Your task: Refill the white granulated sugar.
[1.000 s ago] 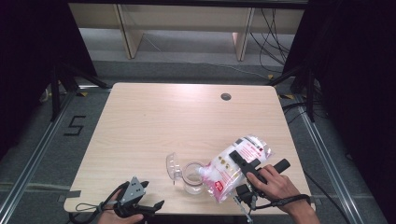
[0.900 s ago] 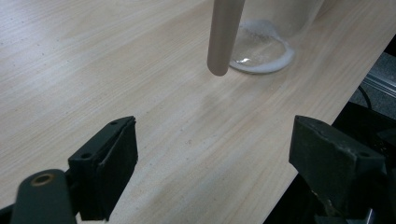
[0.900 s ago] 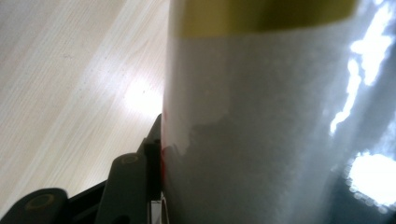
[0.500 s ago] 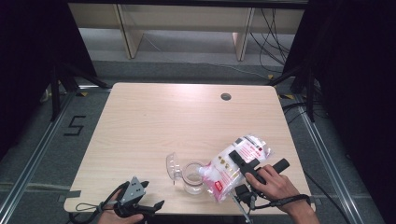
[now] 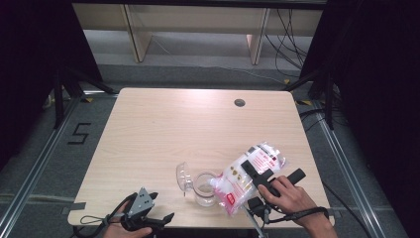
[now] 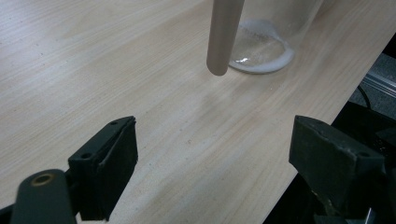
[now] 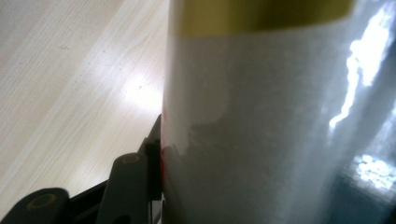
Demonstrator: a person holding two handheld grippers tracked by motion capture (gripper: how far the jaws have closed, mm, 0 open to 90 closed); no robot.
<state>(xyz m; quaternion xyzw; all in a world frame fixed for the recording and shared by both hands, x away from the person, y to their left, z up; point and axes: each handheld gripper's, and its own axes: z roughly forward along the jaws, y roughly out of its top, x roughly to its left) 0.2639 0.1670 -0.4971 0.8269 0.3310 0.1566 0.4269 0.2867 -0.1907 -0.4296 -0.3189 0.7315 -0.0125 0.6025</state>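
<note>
Plastic bag of white granules tilted over the clear jar near the table's front edge, your right gripper clamped around its middle, jar lid leaning beside, your left gripper resting at the front-left edge, jaws wide apart, holding nothing.

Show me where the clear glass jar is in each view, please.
High view: jar near the table's front edge, under the tilted bag.
Left gripper view: jar base at the top, right of centre.
Right gripper view: the bag, close to the lens, covers that side.
Shared landmark: light wooden table.
</note>
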